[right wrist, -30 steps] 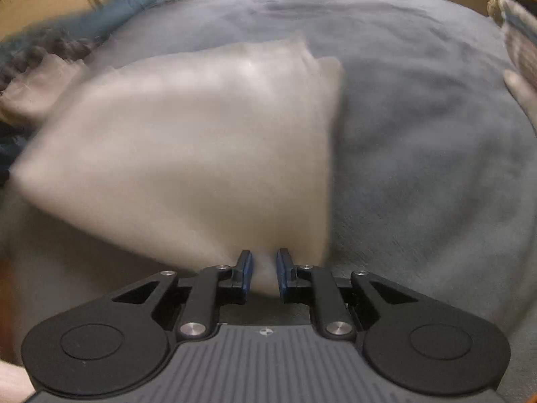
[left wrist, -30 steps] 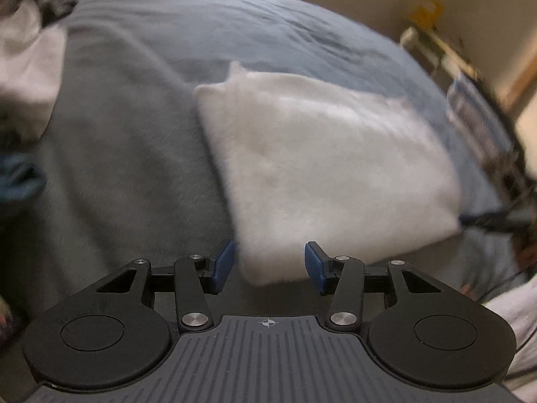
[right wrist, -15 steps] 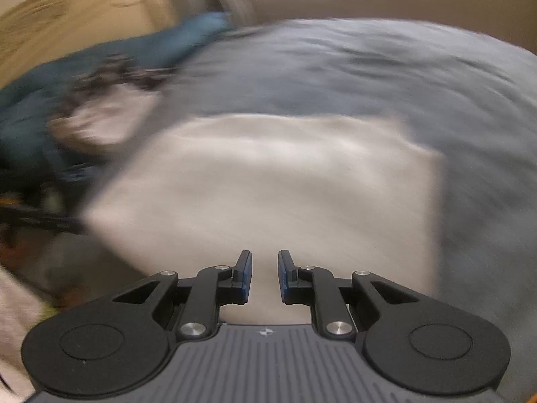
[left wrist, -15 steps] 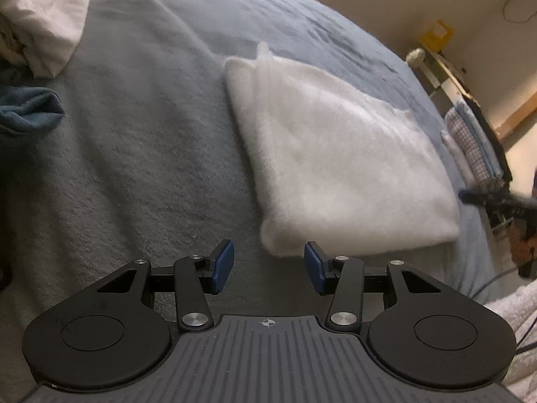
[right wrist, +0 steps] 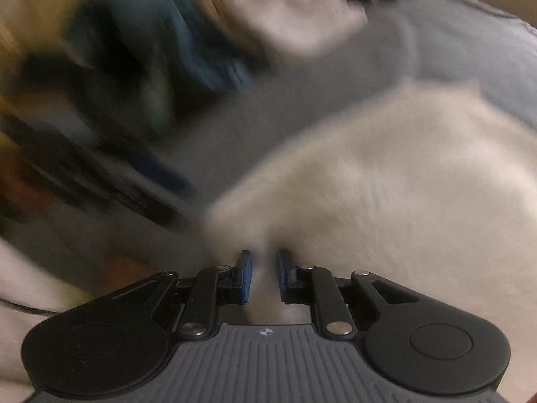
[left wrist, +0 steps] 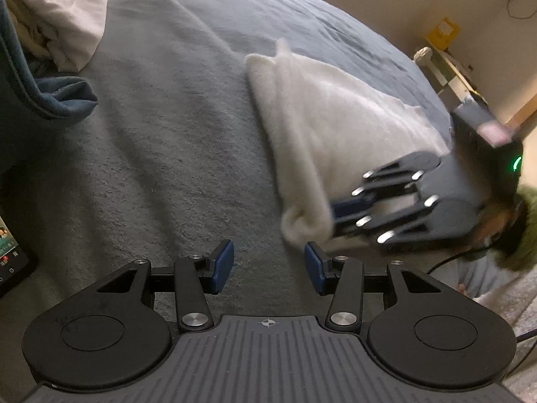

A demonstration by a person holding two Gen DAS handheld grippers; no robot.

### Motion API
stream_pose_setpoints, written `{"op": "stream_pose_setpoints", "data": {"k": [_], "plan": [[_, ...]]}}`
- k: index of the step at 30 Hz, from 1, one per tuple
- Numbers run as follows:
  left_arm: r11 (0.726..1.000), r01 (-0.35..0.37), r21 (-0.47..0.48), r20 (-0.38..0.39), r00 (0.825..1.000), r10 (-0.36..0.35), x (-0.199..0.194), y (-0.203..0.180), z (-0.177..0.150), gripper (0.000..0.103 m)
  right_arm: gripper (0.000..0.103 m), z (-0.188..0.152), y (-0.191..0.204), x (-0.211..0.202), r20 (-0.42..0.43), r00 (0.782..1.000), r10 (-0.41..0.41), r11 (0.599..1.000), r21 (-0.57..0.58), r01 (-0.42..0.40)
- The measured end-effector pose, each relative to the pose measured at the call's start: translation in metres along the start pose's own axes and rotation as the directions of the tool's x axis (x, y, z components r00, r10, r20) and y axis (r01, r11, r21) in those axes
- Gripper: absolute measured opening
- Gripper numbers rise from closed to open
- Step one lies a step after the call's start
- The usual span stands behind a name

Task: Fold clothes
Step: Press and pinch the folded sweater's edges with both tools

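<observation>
A folded white fleece cloth lies on the grey bedspread. My left gripper is open just short of the cloth's near corner, and nothing is between its fingers. The right gripper comes in from the right at that same near corner, which is bunched and raised. The right wrist view is heavily blurred. There the right gripper is shut on the white cloth, with fabric pinched between its blue pads.
A pile of white clothes and a blue garment lie at the far left of the bed. A phone screen sits at the left edge. Furniture and a yellow item stand beyond the bed's right side.
The right gripper has swung across with the cloth and come into the left wrist view at the near corner. The left gripper stayed open and drew back slightly.
</observation>
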State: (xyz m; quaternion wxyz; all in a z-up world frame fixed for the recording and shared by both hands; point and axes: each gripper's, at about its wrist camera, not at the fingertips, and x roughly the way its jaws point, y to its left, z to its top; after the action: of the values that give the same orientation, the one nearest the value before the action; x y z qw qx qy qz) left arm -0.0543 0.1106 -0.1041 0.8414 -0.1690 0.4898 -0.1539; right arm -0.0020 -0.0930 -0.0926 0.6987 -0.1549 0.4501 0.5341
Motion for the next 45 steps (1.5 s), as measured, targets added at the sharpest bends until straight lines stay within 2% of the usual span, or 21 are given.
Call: {"op": "stream_pose_setpoints", "data": {"k": [3,7,12,15,17,21,23,27,31,33,35,37,40,45], "plan": [[1.0,0.004,-0.007,0.01,1.0,-0.004,-0.004,0.006,0.001,0.046,0.014,0.006,0.007,-0.015,0.005,1.0,-0.006,0.999,-0.049,0.007],[1.0,0.01,-0.029,0.028,1.0,-0.009,-0.01,0.015,0.003,0.046,0.016,0.014,0.013,-0.031,0.05,0.999,0.008,1.0,-0.03,-0.006],[0.999,0.018,-0.042,0.06,0.998,-0.015,-0.016,0.018,0.009,0.046,0.013,0.018,0.025,0.008,0.058,0.998,0.0,0.994,-0.108,0.007],[0.998,0.028,-0.05,0.081,0.996,-0.024,-0.018,0.016,0.013,0.046,0.012,0.023,0.019,0.011,0.072,0.997,0.013,0.999,-0.036,-0.01],[0.998,0.036,-0.049,0.096,0.995,-0.031,-0.019,0.013,0.016,0.046,0.013,0.02,0.019,-0.003,0.125,0.992,0.035,0.999,-0.002,-0.035],[0.998,0.064,-0.014,0.133,0.989,-0.062,-0.018,-0.002,0.026,0.046,0.014,-0.008,0.004,-0.044,0.195,0.98,0.049,0.989,0.125,-0.074],[0.996,0.087,0.036,0.14,0.986,-0.091,-0.013,-0.016,0.031,0.046,0.015,-0.023,-0.004,-0.064,0.226,0.973,0.05,0.977,0.192,-0.095],[0.978,0.138,0.157,0.087,0.984,-0.153,0.005,-0.047,0.03,0.046,0.015,-0.059,-0.023,-0.102,0.237,0.969,-0.073,0.938,0.346,-0.014],[0.969,0.087,0.233,-0.02,0.996,-0.085,0.037,-0.058,0.012,0.045,0.015,-0.081,-0.032,-0.11,0.226,0.966,-0.128,0.917,0.399,0.028],[0.97,0.054,0.236,-0.029,0.998,-0.049,0.047,-0.053,0.004,0.043,0.015,-0.091,-0.036,-0.113,0.22,0.964,-0.149,0.908,0.417,0.045],[0.972,0.061,0.228,-0.021,0.998,-0.057,0.048,-0.05,0.005,0.043,0.014,-0.1,-0.04,-0.115,0.214,0.962,-0.169,0.898,0.436,0.061],[0.972,0.056,0.226,-0.03,0.998,-0.051,0.049,-0.051,0.007,0.043,0.008,-0.11,-0.044,-0.117,0.207,0.96,-0.189,0.888,0.454,0.077],[0.967,0.038,0.253,-0.04,0.999,-0.028,0.048,-0.056,0.01,0.043,0.009,-0.124,-0.05,-0.121,0.195,0.956,-0.219,0.871,0.481,0.102],[0.964,0.021,0.265,-0.037,0.999,-0.012,0.051,-0.057,0.008,0.043,0.009,-0.137,-0.039,-0.116,0.156,0.949,-0.273,0.882,0.434,0.182]]}}
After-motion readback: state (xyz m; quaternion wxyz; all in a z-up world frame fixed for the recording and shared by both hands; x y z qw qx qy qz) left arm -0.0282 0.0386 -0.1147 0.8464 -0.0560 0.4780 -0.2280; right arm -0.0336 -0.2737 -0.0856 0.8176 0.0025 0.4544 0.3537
